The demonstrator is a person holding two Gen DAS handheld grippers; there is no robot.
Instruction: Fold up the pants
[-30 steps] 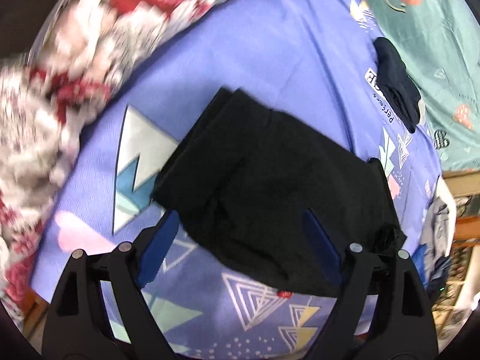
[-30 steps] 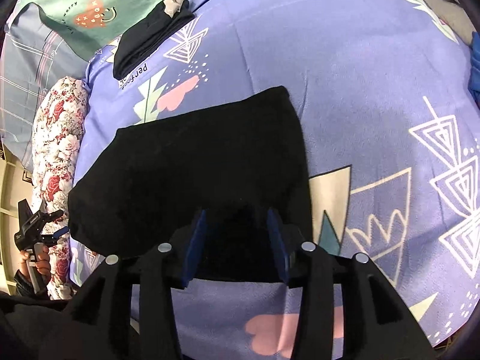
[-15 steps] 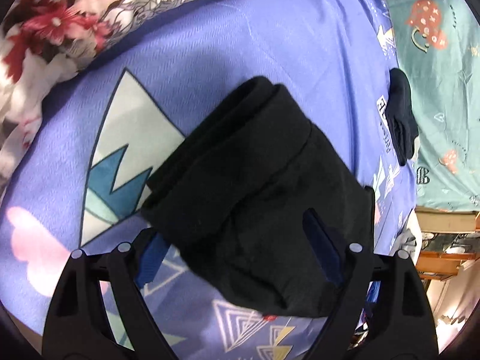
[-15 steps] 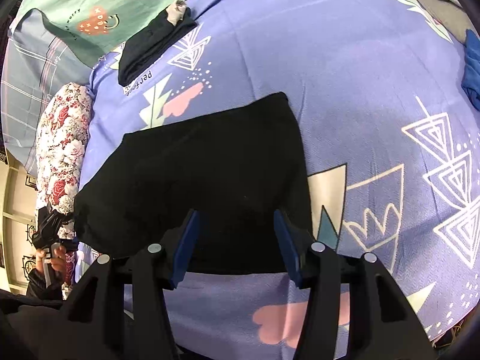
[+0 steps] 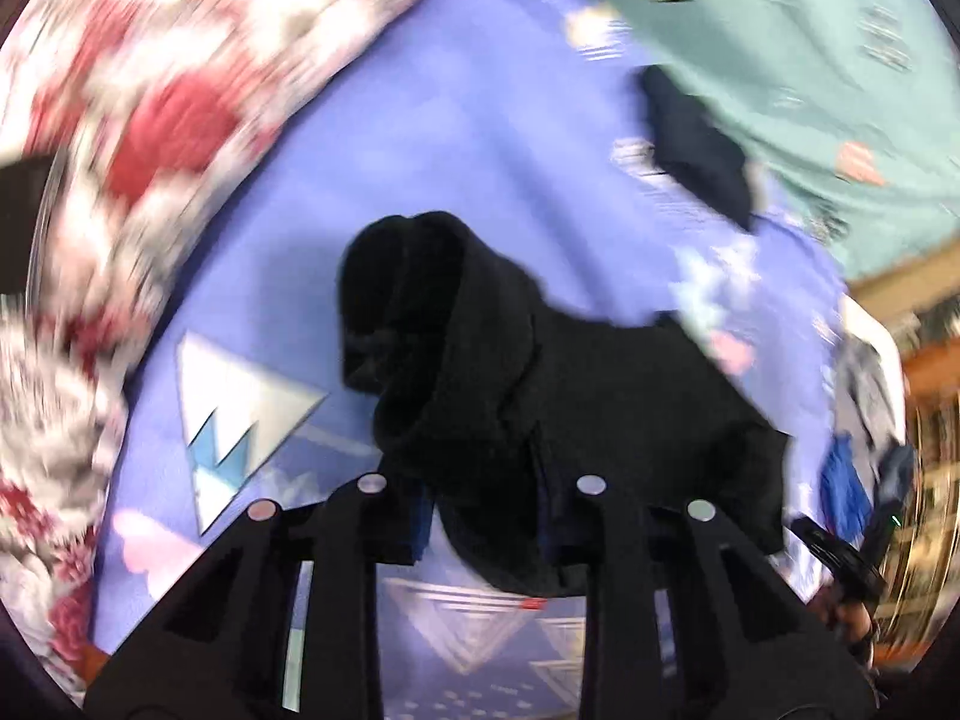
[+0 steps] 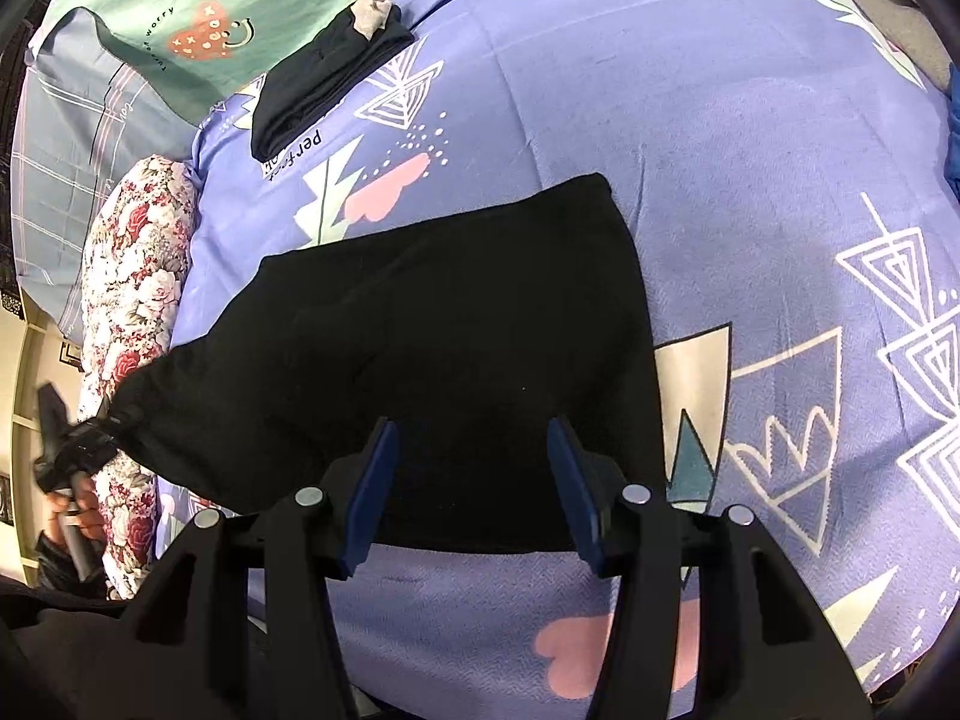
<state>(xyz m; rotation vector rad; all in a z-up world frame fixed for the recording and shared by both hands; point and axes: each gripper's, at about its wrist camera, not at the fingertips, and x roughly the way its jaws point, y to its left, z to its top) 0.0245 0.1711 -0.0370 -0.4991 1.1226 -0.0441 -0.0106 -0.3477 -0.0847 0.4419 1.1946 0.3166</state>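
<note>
The black pants (image 6: 444,360) lie partly folded on a purple patterned bedsheet (image 6: 690,138). In the left wrist view the pants (image 5: 540,396) bunch up between my left gripper's jaws; the left gripper (image 5: 483,516) is shut on one end of them and lifts it off the sheet. This view is blurred. In the right wrist view my right gripper (image 6: 471,483) is open and empty just above the near edge of the pants. The left gripper also shows in the right wrist view (image 6: 90,438), holding the pants' left end.
A folded dark garment (image 6: 327,81) lies at the far side of the sheet, also in the left wrist view (image 5: 699,144). A floral pillow (image 6: 135,276) and a green pillow (image 6: 198,18) lie at the left. Grey and blue clothes (image 6: 888,6) lie at the far right.
My left gripper has closed on the pants' end and lifted it, bunching the cloth. My right gripper has opened wider and let go of the near edge.
</note>
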